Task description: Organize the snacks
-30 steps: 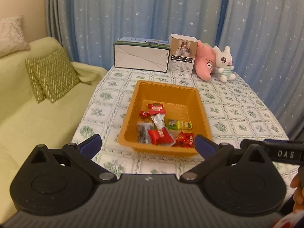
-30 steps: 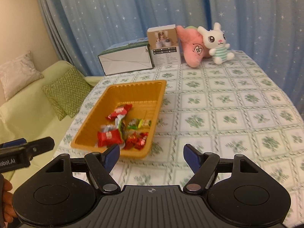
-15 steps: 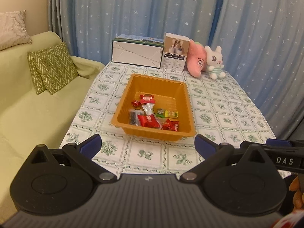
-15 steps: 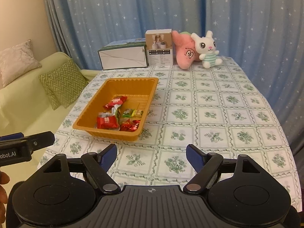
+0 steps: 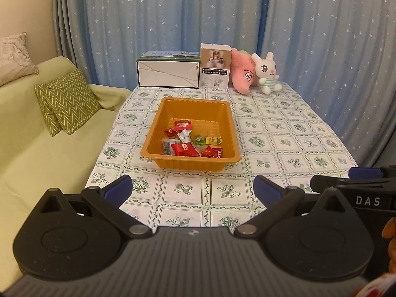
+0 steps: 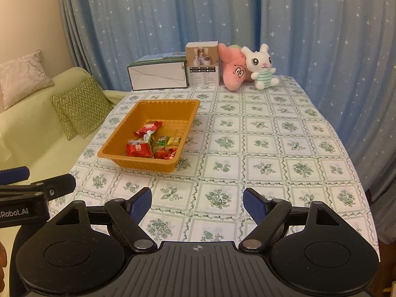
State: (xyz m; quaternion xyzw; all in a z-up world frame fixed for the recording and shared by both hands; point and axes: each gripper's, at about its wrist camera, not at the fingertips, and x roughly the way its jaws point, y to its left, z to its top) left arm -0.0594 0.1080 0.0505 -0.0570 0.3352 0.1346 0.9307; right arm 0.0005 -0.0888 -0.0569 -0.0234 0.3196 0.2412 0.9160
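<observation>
Though every wrapped snack in sight already lies inside the orange tray, the sweets are heaped toward its near end: red packets, a dark one, and a green and a yellow one beside them. The tray sits left of centre on the floral tablecloth, with no loose snack visible on the cloth around it.

The left gripper hangs above the near table edge with its jaws spread wide and nothing between them. The right gripper, whose jaws have just been opening, is likewise wide and empty, well apart from the tray.

Judging from this, the sorting looks finished or nearly so. The risks left are small: a low sweep of either gripper could clip the tray's near wall and slide it toward the sofa-side edge, and the two tools, close side by side, could knock each other. At the far end stand a white carton, a small box, a pink plush and a rabbit toy, clear of both.
</observation>
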